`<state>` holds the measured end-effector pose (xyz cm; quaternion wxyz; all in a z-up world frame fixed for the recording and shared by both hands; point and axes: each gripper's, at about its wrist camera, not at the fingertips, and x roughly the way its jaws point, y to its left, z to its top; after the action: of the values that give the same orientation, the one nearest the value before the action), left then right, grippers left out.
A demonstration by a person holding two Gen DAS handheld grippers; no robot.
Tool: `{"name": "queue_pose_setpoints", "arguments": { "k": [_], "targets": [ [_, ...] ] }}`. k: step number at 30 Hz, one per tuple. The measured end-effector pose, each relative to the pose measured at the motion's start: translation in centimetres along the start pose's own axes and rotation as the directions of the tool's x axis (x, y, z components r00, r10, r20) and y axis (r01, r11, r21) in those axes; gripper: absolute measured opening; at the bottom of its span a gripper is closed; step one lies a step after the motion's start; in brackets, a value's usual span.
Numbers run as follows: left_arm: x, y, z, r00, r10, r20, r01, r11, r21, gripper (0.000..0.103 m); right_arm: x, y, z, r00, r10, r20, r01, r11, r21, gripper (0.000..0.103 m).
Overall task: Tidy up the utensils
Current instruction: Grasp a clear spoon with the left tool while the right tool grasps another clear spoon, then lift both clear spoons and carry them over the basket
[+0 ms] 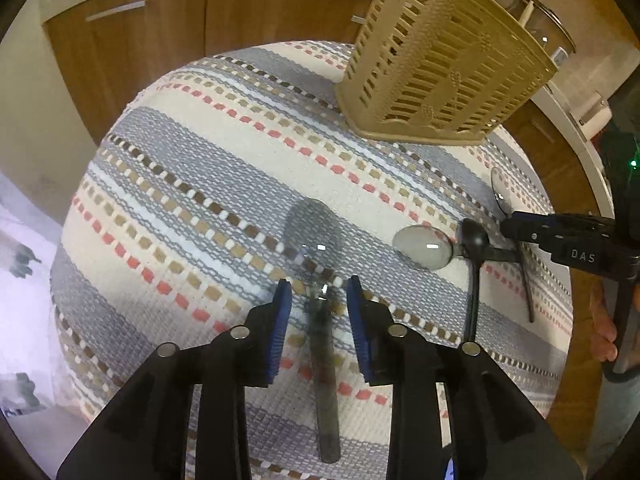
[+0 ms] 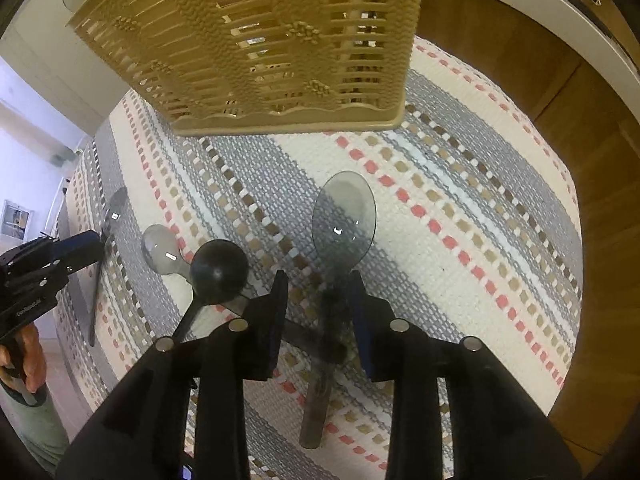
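Through the left wrist camera, I see the left tongs [image 1: 320, 308] partly open and pointing steeply down at the striped cloth [image 1: 192, 168] that covers the worktop. The left grey spoon [image 1: 314, 236] lies flat on the cloth between the two blue pads [image 1: 282, 320]. Its smoky bowl lies just past the tips and its handle runs back between the arms. The handle is blurred, but there is a gap on each side of it, so the pads are not gripping it. Off to the right, the clear spoon [image 1: 424, 246] and the black spoon [image 1: 474, 236] lie together, the black bowl over the clear spoon's neck. Beyond them the right tongs [image 1: 506, 227] come in from the edge at the neck of the right grey spoon [image 1: 497, 186]. A hand [image 1: 604, 332] shows below. The beige slotted basket [image 1: 440, 60] stands at the far side of the cloth, well apart from all the spoons.

Through the right wrist camera, the right tongs are also partly open. The right grey spoon lies between the pads, with its bowl ahead of the tips and its handle trailing back. The handle sits close to the right-hand pad and I cannot tell if they touch. There is a wide gap on the other side, so nothing is gripped. The black and clear spoons lie just left of these tongs. The left tongs are at the far left edge, and the basket looms at the top.
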<state>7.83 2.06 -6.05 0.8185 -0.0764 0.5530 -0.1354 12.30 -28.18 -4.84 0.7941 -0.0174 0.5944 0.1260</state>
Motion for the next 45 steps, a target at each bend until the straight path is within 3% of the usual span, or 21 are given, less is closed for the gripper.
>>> {"name": "queue_pose_setpoints", "arguments": {
  "k": [4, 7, 9, 11, 12, 20, 24, 28, 32, 36, 39, 41, 42, 45],
  "targets": [
    [0.2, -0.6, 0.2, 1.0, 0.023, -0.017, -0.023, 0.999, 0.026, 0.033, 0.3, 1.4, 0.5, 0.999, -0.041, -0.005, 0.041, 0.999, -0.012, 0.028],
    [0.9, -2.3, 0.5, 0.996, 0.084, -0.022, -0.082, 0.993, 0.088, 0.038, 0.7, 3.2, 0.6, 0.992, -0.127, 0.006, 0.127, 0.989, -0.069, 0.019],
    [1.2, -3.1, 0.5, 0.99, 0.144, -0.014, -0.141, 0.983, 0.119, 0.038, 0.6, 3.6, 0.6, 0.994, -0.113, 0.002, 0.113, 0.991, -0.075, 0.01],
    [1.4, -3.8, 0.4, 0.976, 0.216, 0.006, -0.215, 0.966, 0.142, 0.017, 0.6, 4.0, 0.6, 0.993, -0.116, 0.01, 0.117, 0.99, -0.083, 0.01],
    [1.4, -4.0, 0.3, 0.97, 0.244, 0.019, -0.244, 0.957, 0.156, 0.012, 0.6, 4.2, 0.5, 0.993, -0.117, 0.02, 0.118, 0.989, -0.089, 0.01],
    [-1.3, -3.0, -0.4, 0.985, 0.104, 0.137, -0.115, 0.99, 0.077, 0.009, -3.3, 4.7, -1.6, 0.987, 0.009, 0.162, 0.009, 0.994, -0.113, 0.01],
    [-5.0, -4.0, -0.6, 0.967, 0.031, 0.252, -0.052, 0.996, 0.077, 0.009, -6.8, 5.5, -2.6, 0.964, 0.066, 0.258, -0.028, 0.988, -0.149, 0.01],
    [-9.9, -5.8, 0.7, 0.915, -0.057, 0.398, 0.021, 0.995, 0.093, 0.009, -11.0, 6.0, -2.3, 0.919, 0.125, 0.375, -0.065, 0.983, -0.169, 0.01],
    [-13.7, -8.1, 3.1, 0.836, -0.126, 0.534, 0.078, 0.991, 0.111, 0.009, -14.4, 4.8, -1.2, 0.857, 0.153, 0.491, -0.08, 0.983, -0.166, 0.01],
    [-15.8, -9.9, 6.2, 0.748, -0.177, 0.64, 0.138, 0.984, 0.111, 0.009, -17.4, 3.8, 0.2, 0.764, 0.154, 0.626, -0.086, 0.987, -0.136, 0.01],
    [-15.7, -11.4, 8.4, 0.706, -0.198, 0.68, 0.183, 0.979, 0.094, 0.009, -18.4, 2.4, 2.0, 0.713, 0.14, 0.687, -0.104, 0.99, -0.094, 0.01],
    [-15.1, -12.3, 9.3, 0.676, -0.199, 0.71, 0.189, 0.978, 0.094, 0.009, -18.6, 2.2, 3.4, 0.682, 0.114, 0.723, -0.09, 0.993, -0.071, 0.01],
    [-15.0, -12.6, 9.8, 0.66, -0.192, 0.726, 0.184, 0.979, 0.091, 0.009, -18.9, 2.1, 4.1, 0.654, 0.088, 0.751, -0.065, 0.996, -0.06, 0.01],
    [-14.4, -14.0, 11.1, 0.596, -0.172, 0.784, 0.159, 0.983, 0.095, 0.009, -19.1, 1.6, 5.5, 0.598, 0.066, 0.799, -0.043, 0.998, -0.05, 0.01]
  ]
}}
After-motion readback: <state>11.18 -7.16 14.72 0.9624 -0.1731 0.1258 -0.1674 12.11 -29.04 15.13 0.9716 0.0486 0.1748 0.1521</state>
